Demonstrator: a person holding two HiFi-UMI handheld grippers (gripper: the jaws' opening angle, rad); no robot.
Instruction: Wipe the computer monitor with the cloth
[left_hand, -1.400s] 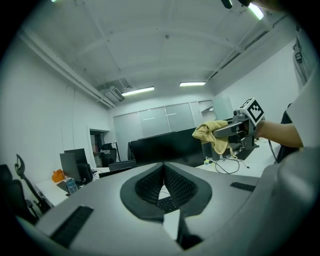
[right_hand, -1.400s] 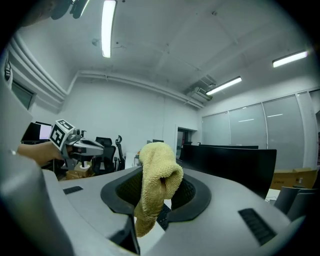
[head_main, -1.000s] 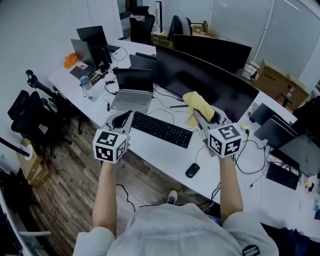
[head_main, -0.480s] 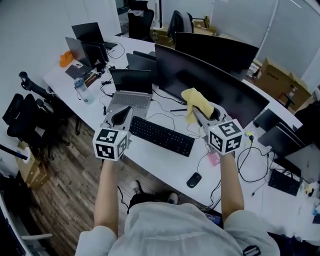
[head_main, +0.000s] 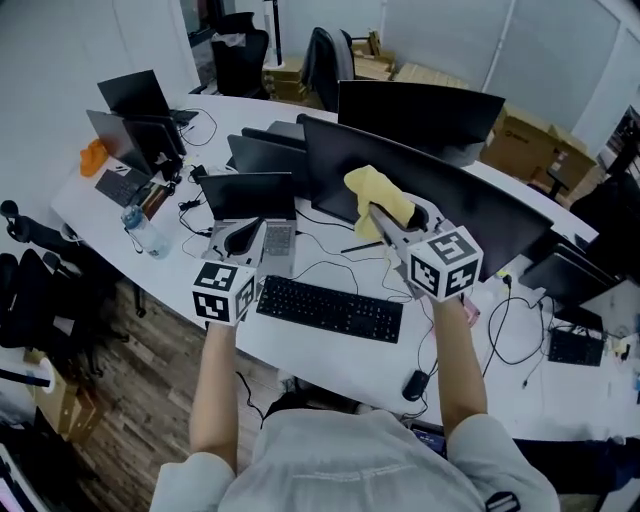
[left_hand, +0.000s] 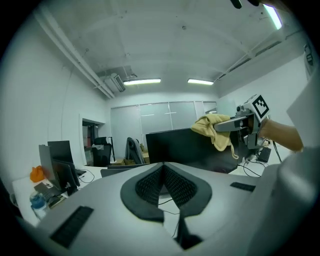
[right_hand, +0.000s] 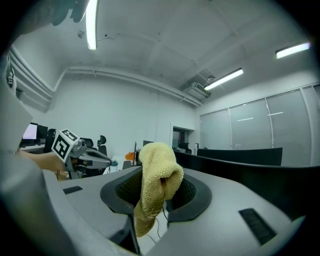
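Cloth (right_hand: 155, 180) clamped in right gripper (right_hand: 159, 192), before monitor (head_main: 430, 195)

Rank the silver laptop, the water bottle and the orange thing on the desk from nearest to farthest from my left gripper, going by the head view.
1. Silver laptop, just ahead of the left gripper.
2. Water bottle, off to the left near the desk edge.
3. Orange thing, at the far-left corner.
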